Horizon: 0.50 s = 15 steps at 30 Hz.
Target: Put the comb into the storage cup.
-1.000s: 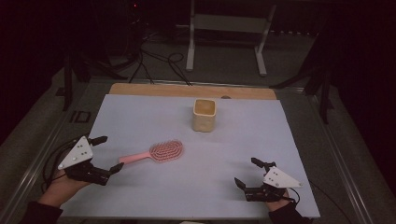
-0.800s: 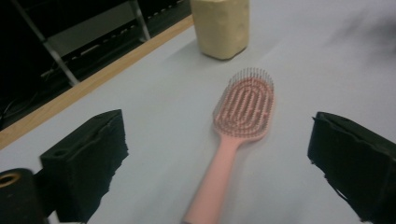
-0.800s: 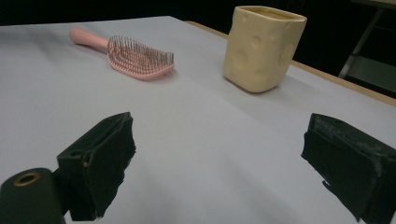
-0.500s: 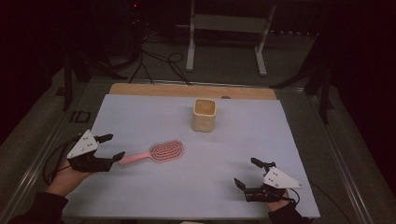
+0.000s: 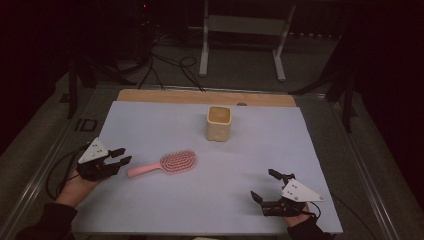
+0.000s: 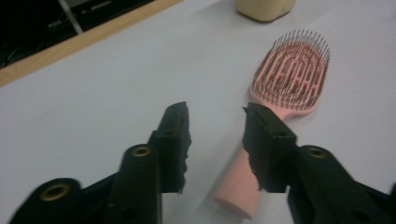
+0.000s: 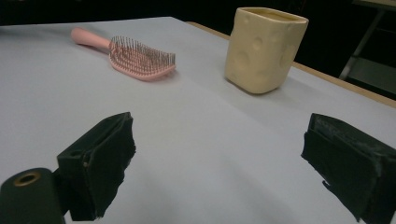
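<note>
A pink hairbrush (image 5: 169, 163) lies bristles up on the pale blue mat (image 5: 165, 120), its handle pointing left. My left gripper (image 5: 125, 155) hovers open just beside the handle's end. In the left gripper view the gripper (image 6: 214, 119) has a gap between its jaws, and the hairbrush (image 6: 292, 77) handle runs under the right-hand jaw, touching neither. A cream cup (image 5: 218, 122) stands upright behind the brush. My right gripper (image 5: 262, 183) rests open near the front right of the mat. The right gripper view shows its jaws (image 7: 224, 156) wide apart, with the cup (image 7: 264, 49) and brush (image 7: 135, 58) far beyond.
A wooden strip (image 5: 200, 97) borders the mat's far edge. A metal stand (image 5: 242, 30) and cables lie on the dark floor behind the table. The cup (image 6: 264, 8) shows at the top edge of the left gripper view.
My left gripper has moved forward and right to the brush handle's end, and its jaws have narrowed. The right gripper, brush and cup have stayed put.
</note>
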{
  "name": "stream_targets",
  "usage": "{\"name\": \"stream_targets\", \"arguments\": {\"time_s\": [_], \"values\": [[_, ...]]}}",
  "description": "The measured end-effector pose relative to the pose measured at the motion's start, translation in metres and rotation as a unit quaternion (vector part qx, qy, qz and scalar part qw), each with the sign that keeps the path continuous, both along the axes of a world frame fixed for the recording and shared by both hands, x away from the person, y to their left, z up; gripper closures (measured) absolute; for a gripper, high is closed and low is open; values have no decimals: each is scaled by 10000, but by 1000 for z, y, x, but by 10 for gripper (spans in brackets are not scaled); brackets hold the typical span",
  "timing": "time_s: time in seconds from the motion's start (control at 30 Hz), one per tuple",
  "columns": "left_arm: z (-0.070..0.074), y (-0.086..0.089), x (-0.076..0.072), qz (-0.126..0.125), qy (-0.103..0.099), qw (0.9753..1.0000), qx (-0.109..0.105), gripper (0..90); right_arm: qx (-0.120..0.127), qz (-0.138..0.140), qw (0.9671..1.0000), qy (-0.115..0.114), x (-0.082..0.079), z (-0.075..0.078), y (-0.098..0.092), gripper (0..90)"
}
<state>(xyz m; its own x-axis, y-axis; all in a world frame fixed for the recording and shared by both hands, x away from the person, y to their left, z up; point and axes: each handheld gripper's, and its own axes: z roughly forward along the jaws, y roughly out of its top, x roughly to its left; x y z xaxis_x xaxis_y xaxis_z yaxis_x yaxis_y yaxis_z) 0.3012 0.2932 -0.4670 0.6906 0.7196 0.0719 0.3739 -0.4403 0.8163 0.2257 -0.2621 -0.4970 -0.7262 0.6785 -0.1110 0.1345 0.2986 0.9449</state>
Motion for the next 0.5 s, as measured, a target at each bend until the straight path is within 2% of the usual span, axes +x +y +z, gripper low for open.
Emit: {"name": "stream_targets", "arguments": {"time_s": [0.23,0.33,0.43,0.5], "values": [[-12,-1,8,-1,202,9996,173,799,-3,17,10000,16,0,0,0,85],[-16,-3,11,-52,231,9990,388,886,-4,15,10000,32,0,0,0,85],[-21,-4,15,-105,321,9973,653,897,-8,15,10000,34,0,0,1,85],[-24,-5,18,-130,378,9968,698,899,-4,25,10000,29,0,-1,0,85]]}}
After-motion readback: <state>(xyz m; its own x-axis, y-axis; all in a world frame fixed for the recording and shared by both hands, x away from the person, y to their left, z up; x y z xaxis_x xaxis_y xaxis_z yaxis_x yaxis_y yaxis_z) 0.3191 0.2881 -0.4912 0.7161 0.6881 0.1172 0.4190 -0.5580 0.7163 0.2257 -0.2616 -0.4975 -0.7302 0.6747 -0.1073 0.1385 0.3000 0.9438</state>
